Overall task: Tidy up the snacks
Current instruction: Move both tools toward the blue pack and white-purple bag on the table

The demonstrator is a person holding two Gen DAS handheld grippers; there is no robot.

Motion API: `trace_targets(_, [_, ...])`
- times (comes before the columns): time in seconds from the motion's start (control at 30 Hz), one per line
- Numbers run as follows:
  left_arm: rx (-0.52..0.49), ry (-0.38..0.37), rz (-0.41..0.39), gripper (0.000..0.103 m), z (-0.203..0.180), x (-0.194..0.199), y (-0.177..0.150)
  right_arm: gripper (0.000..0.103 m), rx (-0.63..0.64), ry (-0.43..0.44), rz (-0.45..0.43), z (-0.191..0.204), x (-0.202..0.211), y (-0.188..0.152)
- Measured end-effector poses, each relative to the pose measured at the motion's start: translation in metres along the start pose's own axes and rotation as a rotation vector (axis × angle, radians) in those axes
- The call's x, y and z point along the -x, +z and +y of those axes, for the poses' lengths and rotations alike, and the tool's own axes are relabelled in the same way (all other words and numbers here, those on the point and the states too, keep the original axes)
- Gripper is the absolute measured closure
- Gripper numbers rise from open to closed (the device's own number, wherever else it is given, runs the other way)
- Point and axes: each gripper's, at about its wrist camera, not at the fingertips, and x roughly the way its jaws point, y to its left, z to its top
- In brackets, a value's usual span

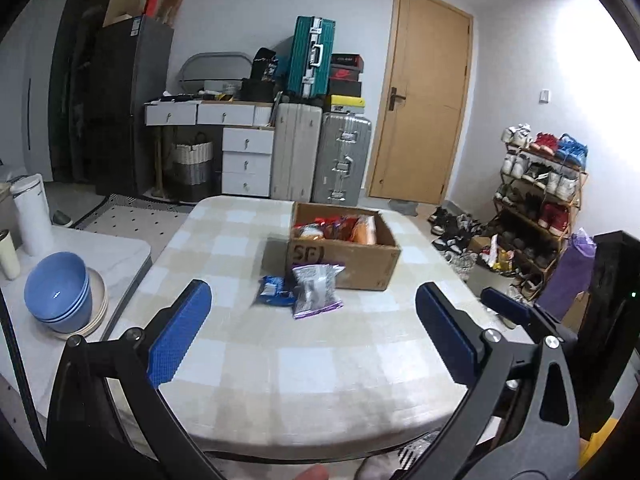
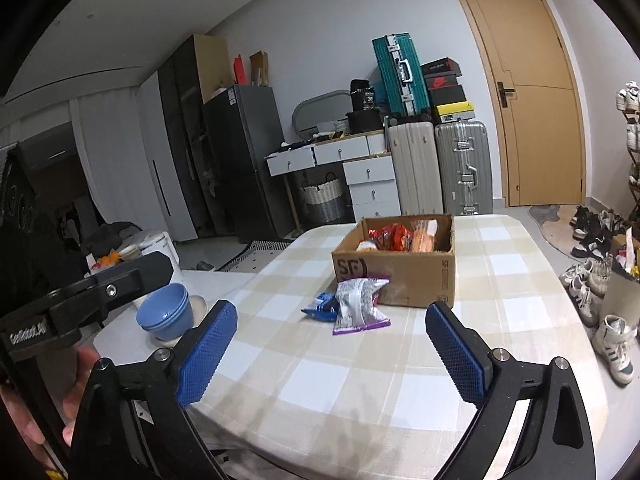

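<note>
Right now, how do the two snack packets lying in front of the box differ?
The purple-edged packet is bigger, clear and silvery, and leans against the cardboard box. The blue packet is smaller, crumpled and opaque, partly tucked behind the purple-edged packet on its left. Both lie on the checked tablecloth, outside the box.

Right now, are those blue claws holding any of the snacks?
No. Both the left gripper and right gripper are open and empty; the purple packet lies untouched on the table.

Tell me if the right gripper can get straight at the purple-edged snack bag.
Probably yes. The right gripper is open and the purple-edged snack bag lies ahead on bare tablecloth; only the blue packet touches its left side.
</note>
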Motion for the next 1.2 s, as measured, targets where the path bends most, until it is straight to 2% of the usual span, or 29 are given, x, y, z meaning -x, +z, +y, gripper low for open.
trace_targets(0.23, [0.024, 0.025, 0.018, 0.001, 0.021, -0.050, -0.002, 0.006, -0.009, -0.012, 0.022, -0.019, -0.034, -0.014])
trace_targets(0.33, [0.019, 0.038, 0.047, 0.001, 0.025, -0.082, -0.010, 0.006, -0.008, -0.023, 0.019, -0.028, -0.047, -0.022])
trace_targets(0.5, [0.036, 0.044, 0.107, 0.001, 0.032, -0.136, -0.023, 0.006, -0.005, -0.043, 0.076, -0.037, -0.078, -0.029])
trace_targets(0.67, [0.052, 0.049, 0.148, 0.001, 0.039, -0.169, -0.031, 0.006, 0.020, -0.051, 0.093, -0.038, -0.099, -0.028])
trace_targets(0.9, [0.080, 0.056, 0.176, 0.001, 0.051, -0.202, -0.026, 0.006, -0.005, -0.053, 0.143, -0.043, -0.128, -0.016])
trace_targets(1.2, [0.110, 0.054, 0.314, 0.001, 0.075, -0.269, -0.017, 0.006, -0.007, -0.053, 0.231, -0.043, -0.174, -0.012])
